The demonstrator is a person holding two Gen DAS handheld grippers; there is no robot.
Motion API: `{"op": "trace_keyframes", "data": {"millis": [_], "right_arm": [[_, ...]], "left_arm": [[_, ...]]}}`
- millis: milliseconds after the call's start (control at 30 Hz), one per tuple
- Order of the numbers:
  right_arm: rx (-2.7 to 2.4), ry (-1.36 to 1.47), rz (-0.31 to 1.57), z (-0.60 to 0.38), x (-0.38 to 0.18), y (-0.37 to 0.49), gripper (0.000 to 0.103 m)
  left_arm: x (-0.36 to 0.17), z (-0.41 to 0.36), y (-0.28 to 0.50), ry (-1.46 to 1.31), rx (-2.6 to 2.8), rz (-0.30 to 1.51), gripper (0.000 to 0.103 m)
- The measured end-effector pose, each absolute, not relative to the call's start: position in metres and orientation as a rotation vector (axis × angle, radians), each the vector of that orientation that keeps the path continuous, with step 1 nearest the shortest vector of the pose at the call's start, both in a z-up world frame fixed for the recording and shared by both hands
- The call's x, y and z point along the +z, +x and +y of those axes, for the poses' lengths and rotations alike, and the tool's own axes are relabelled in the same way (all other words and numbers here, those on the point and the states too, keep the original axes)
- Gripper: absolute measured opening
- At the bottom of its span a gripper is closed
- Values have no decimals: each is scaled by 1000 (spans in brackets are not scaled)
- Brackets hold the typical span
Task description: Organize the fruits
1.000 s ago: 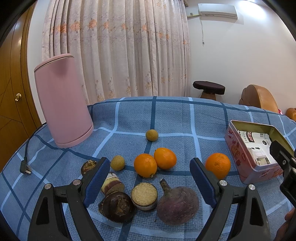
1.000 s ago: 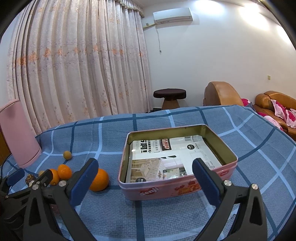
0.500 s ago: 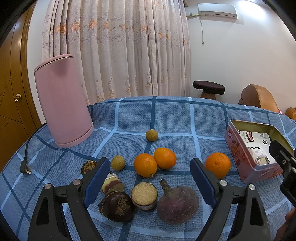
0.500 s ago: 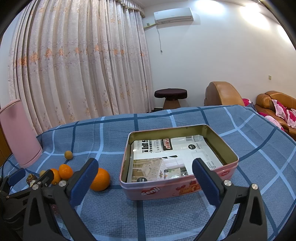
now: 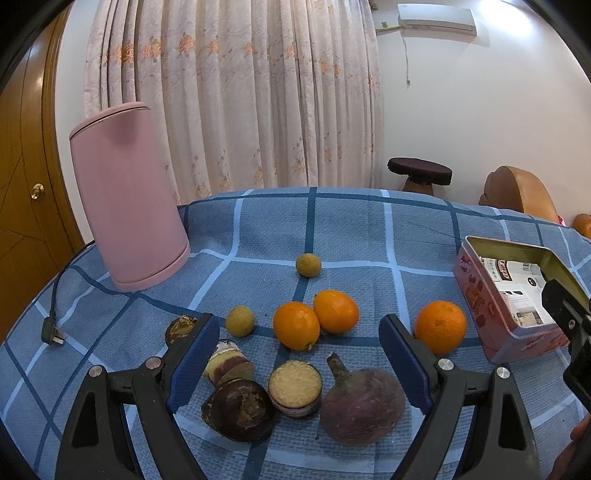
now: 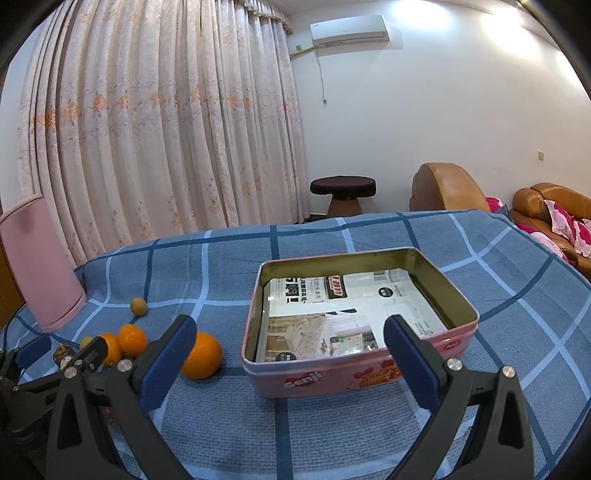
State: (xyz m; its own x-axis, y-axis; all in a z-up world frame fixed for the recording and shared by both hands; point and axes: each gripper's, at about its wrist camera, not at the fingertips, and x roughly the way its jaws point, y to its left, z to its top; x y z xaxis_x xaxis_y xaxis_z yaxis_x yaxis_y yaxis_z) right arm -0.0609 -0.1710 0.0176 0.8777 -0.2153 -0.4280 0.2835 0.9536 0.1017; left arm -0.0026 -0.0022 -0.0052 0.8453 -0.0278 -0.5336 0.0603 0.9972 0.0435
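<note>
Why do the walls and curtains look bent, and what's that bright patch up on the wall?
Both wrist views use fisheye lenses, so straight things bow toward the dark round edges: the curtain leans in the right wrist view, the pink kettle tilts in the left. The bright patch in the right wrist view is glare on the white wall. Fruit such as the lone orange stays sharp.

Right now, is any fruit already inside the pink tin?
No. In the right wrist view the pink tin holds only a printed paper sheet, and the nearest orange lies on the tablecloth beside it.
</note>
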Motion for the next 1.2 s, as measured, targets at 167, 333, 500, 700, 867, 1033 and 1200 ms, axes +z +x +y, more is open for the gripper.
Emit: {"op": "trace_keyframes", "data": {"millis": [167, 333, 500, 700, 867, 1033, 1200], "right_arm": [[-260, 164, 427, -171, 18, -61, 103], [-241, 161, 432, -168, 18, -61, 100], [-227, 150, 434, -165, 16, -60, 98], [-179, 147, 446, -161, 15, -58, 98], [-76, 156, 492, -154, 10, -53, 88], [134, 184, 587, -134, -2, -44, 84], [285, 97, 673, -88, -13, -32, 83]], "left_arm": [[-5, -2, -2, 66, -50, 557, 89], [-5, -1, -2, 64, -47, 561, 89], [-5, 0, -2, 68, -43, 560, 89], [-4, 12, -8, 80, -28, 551, 89], [-3, 39, -19, 99, 26, 550, 89], [-3, 82, -25, 77, 81, 571, 89], [-11, 101, -26, 94, 96, 619, 89]]}}
